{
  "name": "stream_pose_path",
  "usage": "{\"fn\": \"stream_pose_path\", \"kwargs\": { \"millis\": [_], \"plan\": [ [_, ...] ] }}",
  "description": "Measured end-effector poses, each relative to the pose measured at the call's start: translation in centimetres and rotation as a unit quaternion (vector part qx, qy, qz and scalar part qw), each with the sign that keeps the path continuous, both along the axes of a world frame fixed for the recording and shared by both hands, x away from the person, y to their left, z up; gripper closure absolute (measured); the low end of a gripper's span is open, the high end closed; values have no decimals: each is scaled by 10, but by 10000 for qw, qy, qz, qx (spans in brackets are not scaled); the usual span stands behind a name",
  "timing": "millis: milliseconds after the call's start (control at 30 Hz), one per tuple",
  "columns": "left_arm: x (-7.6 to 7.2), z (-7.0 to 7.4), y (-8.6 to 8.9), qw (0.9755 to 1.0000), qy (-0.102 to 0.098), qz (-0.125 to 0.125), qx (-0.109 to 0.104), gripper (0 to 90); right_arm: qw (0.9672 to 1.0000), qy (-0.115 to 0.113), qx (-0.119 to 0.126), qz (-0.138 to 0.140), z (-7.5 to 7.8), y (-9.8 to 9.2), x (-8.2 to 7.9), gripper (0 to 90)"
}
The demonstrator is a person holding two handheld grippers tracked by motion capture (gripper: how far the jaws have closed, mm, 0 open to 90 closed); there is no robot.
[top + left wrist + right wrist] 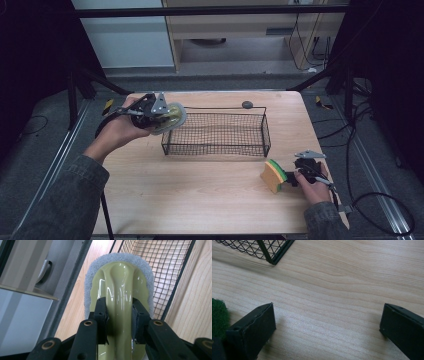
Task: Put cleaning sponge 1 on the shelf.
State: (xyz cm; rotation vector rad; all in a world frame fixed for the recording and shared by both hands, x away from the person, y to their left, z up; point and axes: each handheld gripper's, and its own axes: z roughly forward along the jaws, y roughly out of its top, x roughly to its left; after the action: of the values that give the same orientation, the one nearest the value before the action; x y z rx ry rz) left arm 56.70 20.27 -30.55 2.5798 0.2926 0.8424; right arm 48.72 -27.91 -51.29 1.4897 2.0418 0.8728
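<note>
My left gripper point(160, 116) is raised above the table's back left corner, shut on the glossy yellow-green handle of a scrubber point(173, 118) with a grey-white pad around its rim. In the left gripper view both jaws of the left gripper point(119, 315) pinch the scrubber's point(120, 277) handle ridge, just left of the black wire basket point(165, 270). My right gripper point(294, 176) rests low at the front right, jaws wide apart over bare wood point(327, 322). A yellow sponge with a green scouring side point(274, 175) stands just outside its left jaw, and its green edge point(218, 315) shows there.
The black wire basket point(220, 108) stands in the middle back of the wooden table point(200, 190); its corner point(269, 252) lies ahead of my right gripper. A small dark round object point(247, 104) sits behind the basket. Cables trail off the table's right side.
</note>
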Motion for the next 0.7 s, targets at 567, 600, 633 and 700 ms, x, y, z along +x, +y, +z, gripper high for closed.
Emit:
{"fn": "stream_pose_path", "kwargs": {
  "millis": [567, 600, 633, 700],
  "plan": [
    [12, 4, -30, 9990, -54, -370, 263, 706, 10000, 5, -6, -5, 0, 0, 0, 4],
    [12, 3, -32, 9987, -78, -415, 301, 706, 10000, -1, -9, 3, 0, 0, 0, 4],
    [12, 3, -36, 9981, -122, -488, 343, 706, 10000, -2, -11, 1, 0, 0, 0, 4],
    [12, 3, -38, 9979, -115, -509, 374, 706, 10000, 4, -9, -6, 0, 0, 0, 4]
  ]
}}
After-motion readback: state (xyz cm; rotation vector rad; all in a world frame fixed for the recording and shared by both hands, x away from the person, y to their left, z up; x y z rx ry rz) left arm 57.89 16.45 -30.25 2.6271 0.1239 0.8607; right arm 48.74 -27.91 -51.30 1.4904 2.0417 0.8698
